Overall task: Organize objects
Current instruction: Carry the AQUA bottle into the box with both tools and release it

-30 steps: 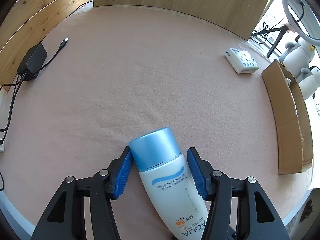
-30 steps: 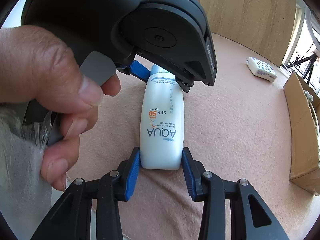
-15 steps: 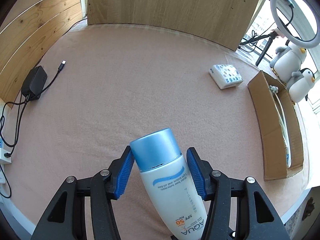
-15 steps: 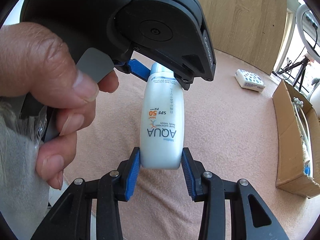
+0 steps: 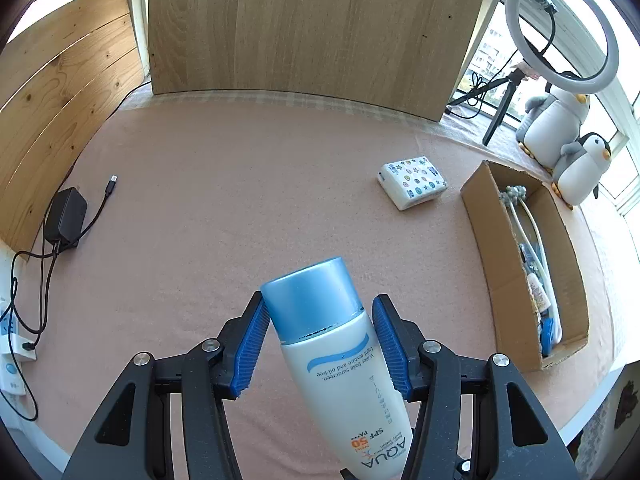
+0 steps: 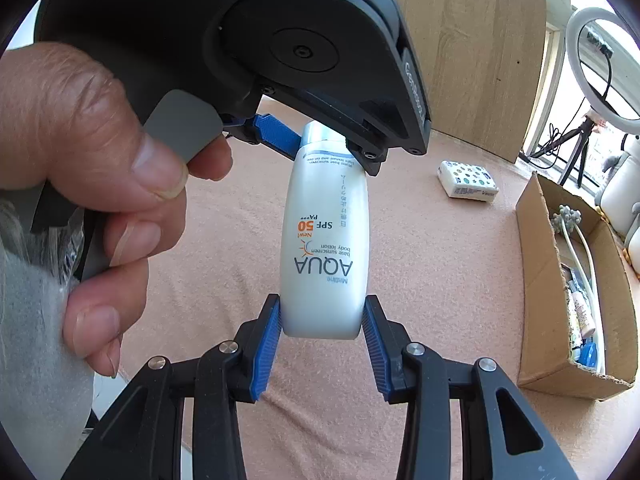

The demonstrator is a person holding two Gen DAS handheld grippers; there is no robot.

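A white sunscreen bottle (image 5: 340, 360) with a blue cap hangs in the air over the pink tabletop (image 5: 240, 200), held at both ends. My left gripper (image 5: 318, 304) is shut on its cap end, the blue pads on either side of the cap and shoulder. In the right wrist view the same bottle (image 6: 324, 240) points away from me. My right gripper (image 6: 322, 304) is shut on its flat base. A person's hand (image 6: 80, 160) squeezes the trigger of the left gripper (image 6: 324, 144), which clamps the neck from above.
An open cardboard box (image 5: 492, 240) holding several small items stands at the right. A patterned tissue pack (image 5: 412, 182) lies left of it. A black charger (image 5: 66, 216) with cables lies at the far left. Plush penguins (image 5: 580, 168) and a ring light (image 5: 560, 28) stand behind the box.
Both grippers have risen with the bottle held between them. The table has dropped away, and more of the back boards, the box's inside and the window side now shows.
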